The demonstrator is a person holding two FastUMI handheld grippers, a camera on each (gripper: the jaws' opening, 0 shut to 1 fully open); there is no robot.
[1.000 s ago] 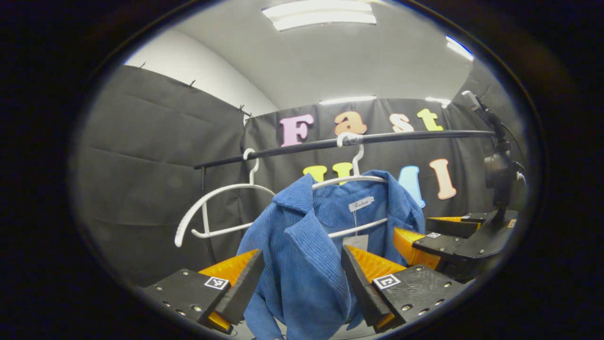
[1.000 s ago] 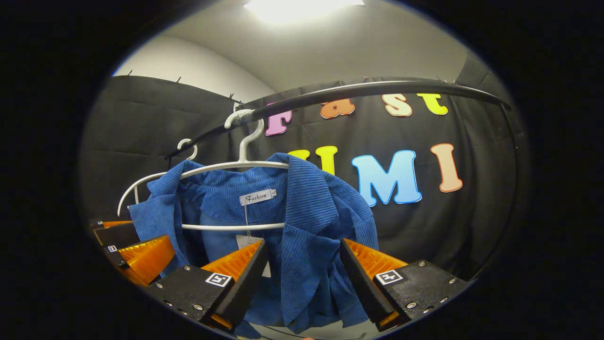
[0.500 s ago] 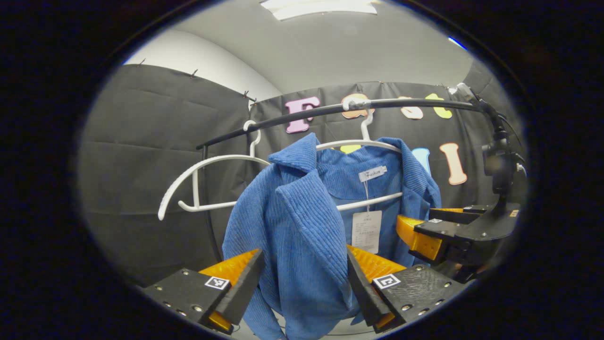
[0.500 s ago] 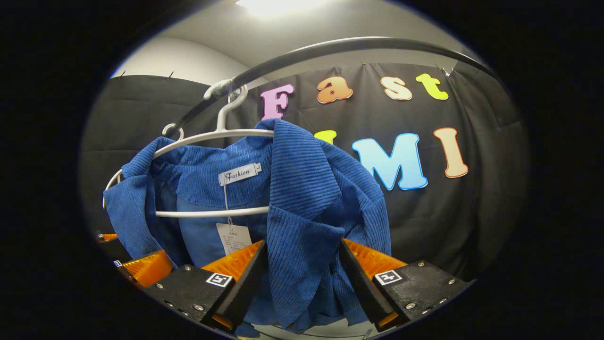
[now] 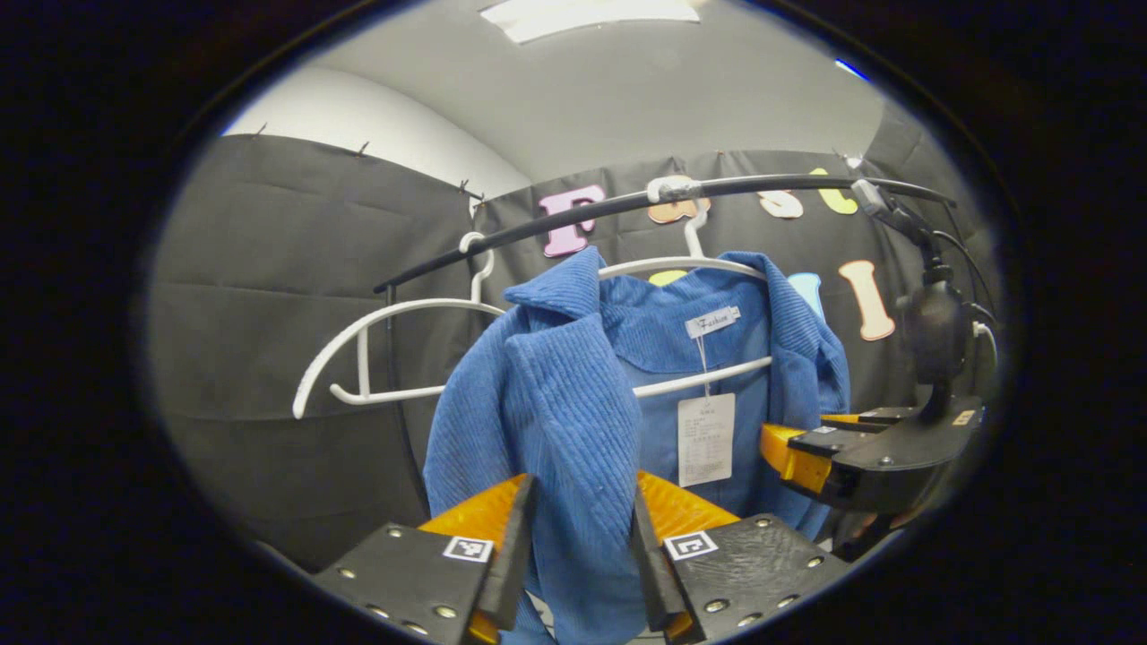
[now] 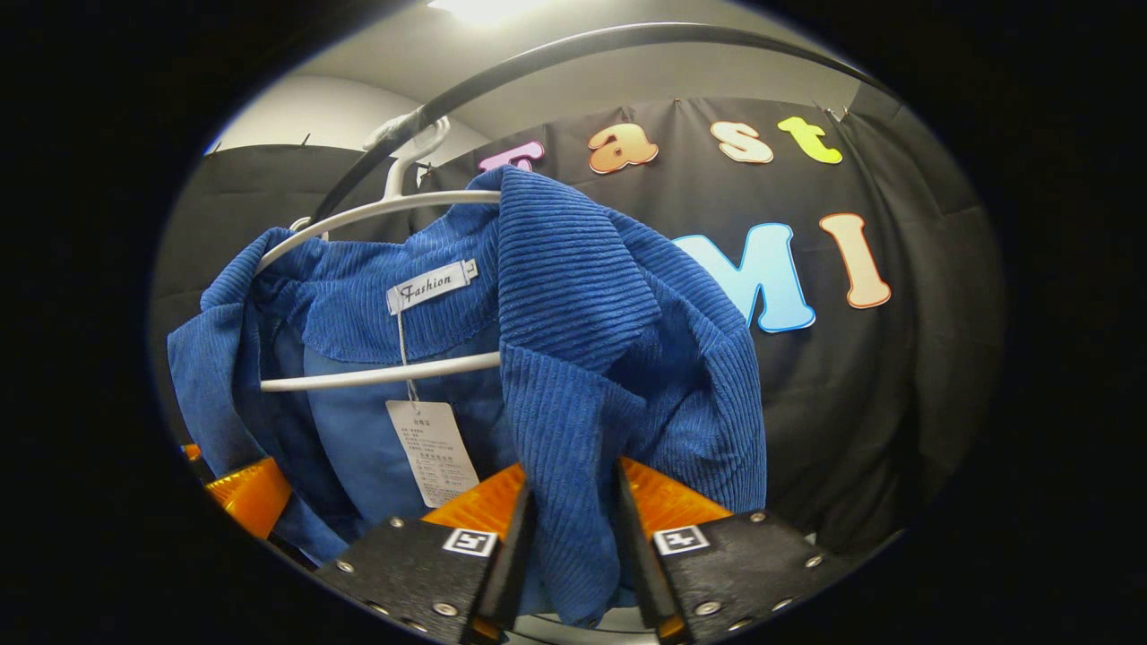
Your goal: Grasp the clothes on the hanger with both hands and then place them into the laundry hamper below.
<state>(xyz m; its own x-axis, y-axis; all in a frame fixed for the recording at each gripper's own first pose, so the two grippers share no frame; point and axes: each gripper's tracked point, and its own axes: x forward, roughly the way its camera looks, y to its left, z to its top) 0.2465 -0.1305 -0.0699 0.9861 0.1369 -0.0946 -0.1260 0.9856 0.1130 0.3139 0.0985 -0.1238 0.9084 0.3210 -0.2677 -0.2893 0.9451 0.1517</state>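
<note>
Left gripper view: left tool (image 5: 578, 560) pinches the blue corduroy jacket (image 5: 573, 403) on its white hanger (image 5: 681, 267); right tool (image 6: 573, 546) grips the other lapel. Soft, floppy, probably light; lapels hold best.

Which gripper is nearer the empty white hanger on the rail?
Left. The left gripper grips the blue jacket front on the side next to the empty white hanger; the right gripper grips the jacket's far front edge.
</note>
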